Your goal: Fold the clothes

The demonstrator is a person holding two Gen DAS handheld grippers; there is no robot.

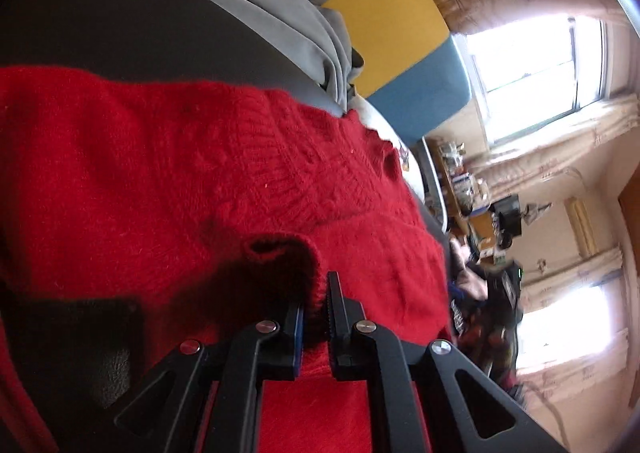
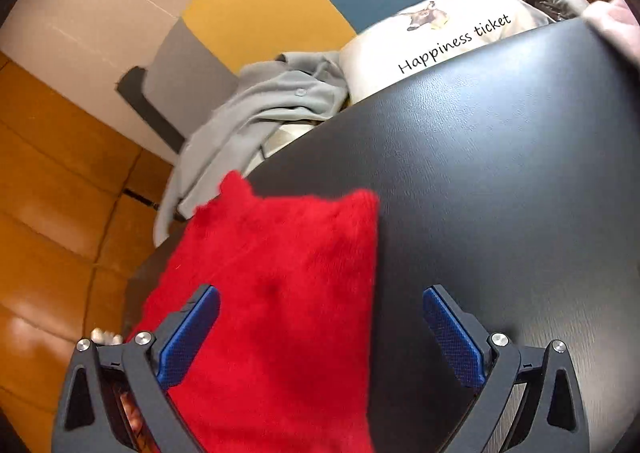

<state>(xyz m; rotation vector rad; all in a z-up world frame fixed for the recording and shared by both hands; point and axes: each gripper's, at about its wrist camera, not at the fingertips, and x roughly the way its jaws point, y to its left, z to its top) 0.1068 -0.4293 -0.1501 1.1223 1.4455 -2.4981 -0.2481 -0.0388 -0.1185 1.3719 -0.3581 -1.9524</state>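
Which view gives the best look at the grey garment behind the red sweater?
The right wrist view: the grey garment lies crumpled at the black table's far edge, with a button and folds visible. The left wrist view shows only a blurred band of it beyond the red sweater.
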